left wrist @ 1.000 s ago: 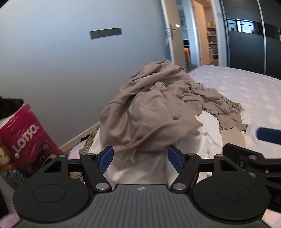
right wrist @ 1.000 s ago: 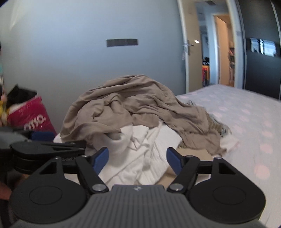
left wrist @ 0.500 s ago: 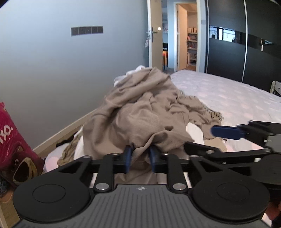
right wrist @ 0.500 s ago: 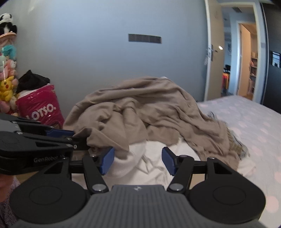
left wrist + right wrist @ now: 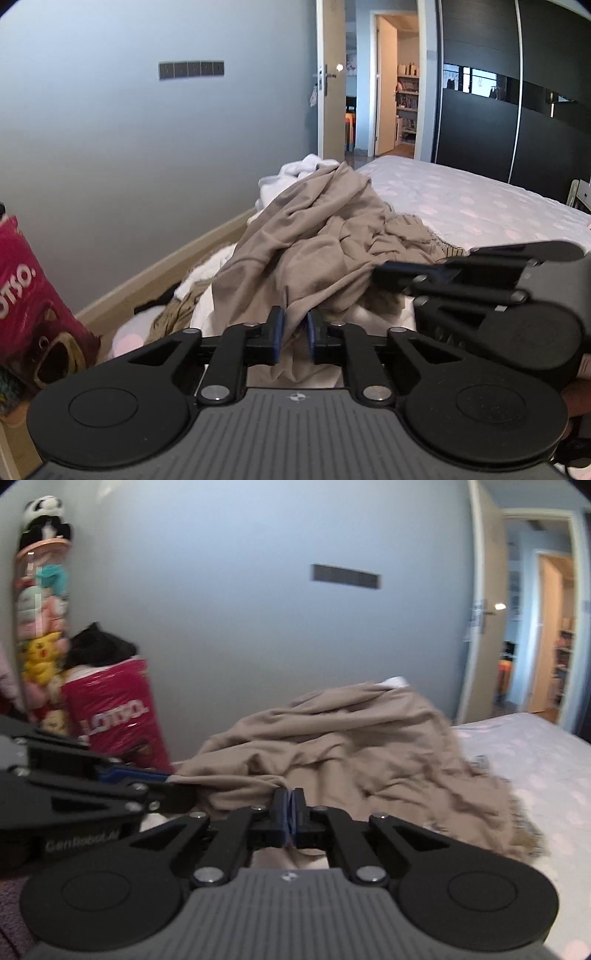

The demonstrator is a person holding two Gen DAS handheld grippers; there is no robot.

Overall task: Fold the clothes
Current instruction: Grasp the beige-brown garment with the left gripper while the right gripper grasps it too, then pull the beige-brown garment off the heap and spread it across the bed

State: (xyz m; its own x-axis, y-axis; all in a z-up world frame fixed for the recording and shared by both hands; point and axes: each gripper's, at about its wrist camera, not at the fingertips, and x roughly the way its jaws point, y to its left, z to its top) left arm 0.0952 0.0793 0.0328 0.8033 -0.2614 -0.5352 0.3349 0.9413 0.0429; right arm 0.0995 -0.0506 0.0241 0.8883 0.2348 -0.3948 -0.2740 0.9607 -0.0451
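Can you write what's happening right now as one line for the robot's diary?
left gripper: shut on beige garment | right gripper: shut on beige garment | bed

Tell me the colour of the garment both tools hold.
Beige garment; left wrist view shows it best.

Both your wrist cams sit low, close behind the beige garment [image 5: 317,236] at 12 o'clock; both catch the grey wall [image 5: 240,627].

Soft matt beige cloth garment [image 5: 314,251], creased; glossy crinkled pink plastic bag [image 5: 118,712]; matt black plastic left gripper [image 5: 294,334] with blue pads; smooth painted wall [image 5: 110,147].
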